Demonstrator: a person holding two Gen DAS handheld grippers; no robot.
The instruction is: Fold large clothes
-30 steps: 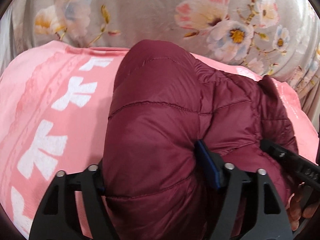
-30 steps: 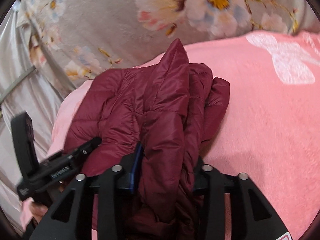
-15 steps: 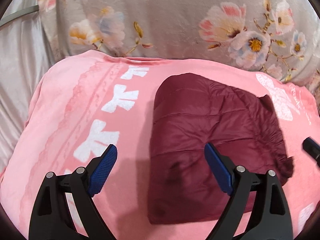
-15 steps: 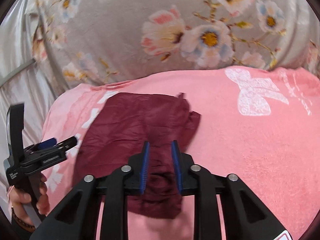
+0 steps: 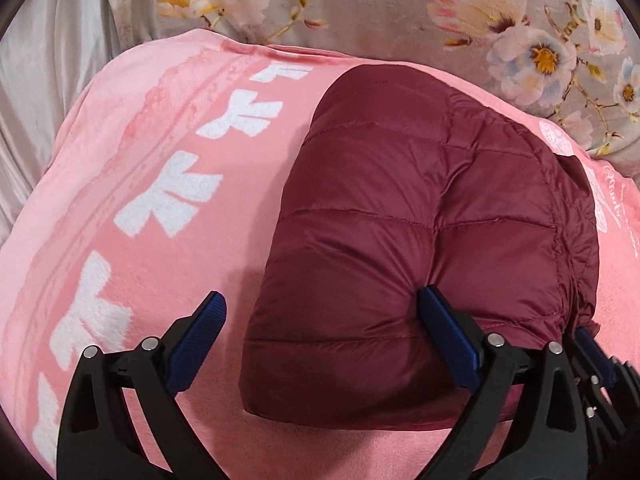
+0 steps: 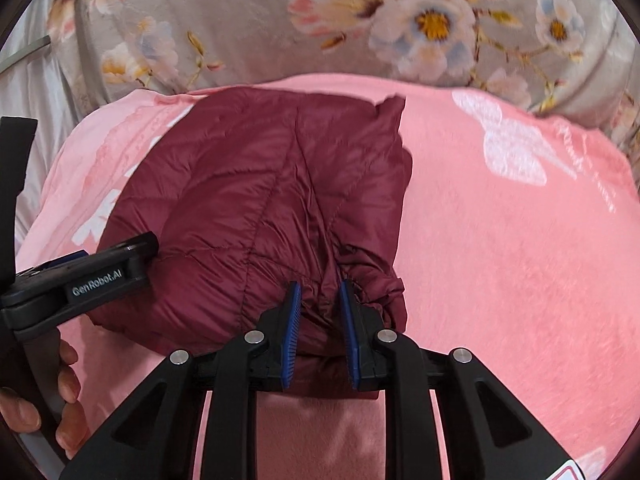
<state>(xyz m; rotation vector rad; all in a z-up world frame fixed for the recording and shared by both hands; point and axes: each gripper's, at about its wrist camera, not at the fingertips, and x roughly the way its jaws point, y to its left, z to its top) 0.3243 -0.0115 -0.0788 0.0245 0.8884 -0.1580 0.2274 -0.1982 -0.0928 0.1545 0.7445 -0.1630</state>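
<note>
A dark red quilted jacket [image 5: 400, 200] [image 6: 260, 184] lies folded into a compact block on a pink blanket [image 5: 140, 140] [image 6: 500, 260]. My left gripper [image 5: 322, 296] hovers over the jacket's near left part, its jaws opening wide; one pad dents the padding and the other hangs over the blanket, so nothing is gripped. The left gripper [image 6: 100, 276] also shows beside the jacket's left edge. My right gripper [image 6: 320, 288] has its pads close together on a bunched piece of the jacket's near right edge. In the left wrist view the right gripper [image 5: 592, 352] peeks from under that corner.
Grey floral bedding [image 5: 380, 12] [image 6: 240, 20] rises behind the blanket. Pale satin fabric [image 5: 48, 92] lies at the far left. A person's hand [image 6: 64, 400] holds the left gripper's handle at the lower left. White bow prints [image 5: 168, 200] run along the blanket.
A second ago both grippers held the jacket bunched up; now it lies flat and folded. The left jaws have spread off it, and the right jaws have narrowed onto its near edge.
</note>
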